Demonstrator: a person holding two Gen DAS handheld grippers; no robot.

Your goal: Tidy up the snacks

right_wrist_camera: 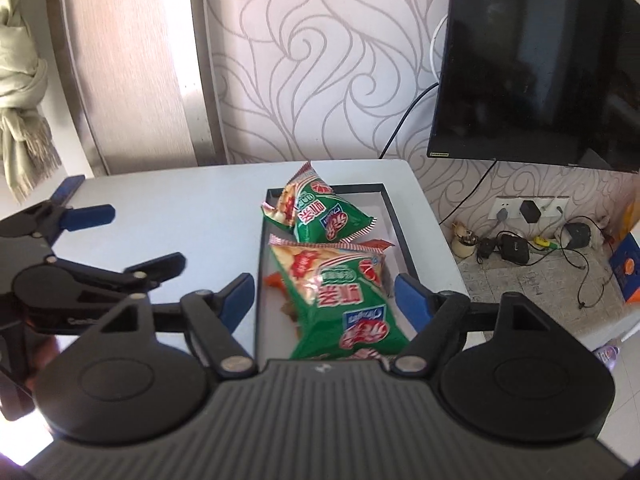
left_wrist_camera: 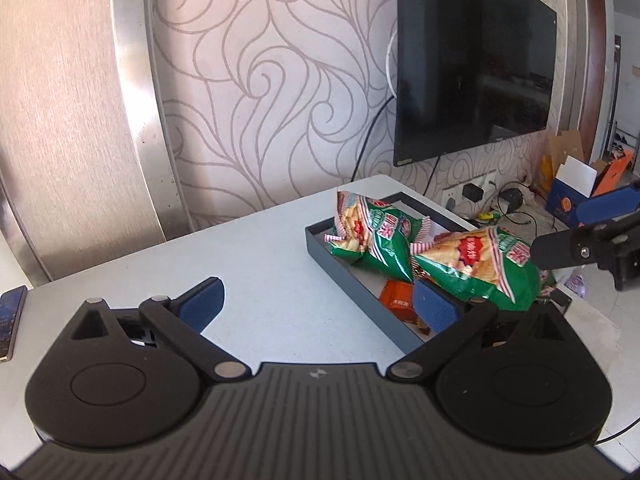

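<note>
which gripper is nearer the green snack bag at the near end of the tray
Right. The right gripper straddles the nearer green snack bag, open fingers on either side of it above the tray. The left gripper is open over the table, beside the tray.

Both wrist views face wall, perhaps angled down; share tray (left_wrist_camera: 344,276) (right_wrist_camera: 394,216), close.

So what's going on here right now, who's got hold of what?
Nobody is holding anything. Two green snack bags, the far one and the near one, already lie in the dark tray on the white table, over some orange packets. The right hand-held gripper is open around the near bag. The left hand-held gripper is open over the table beside the tray.
</note>
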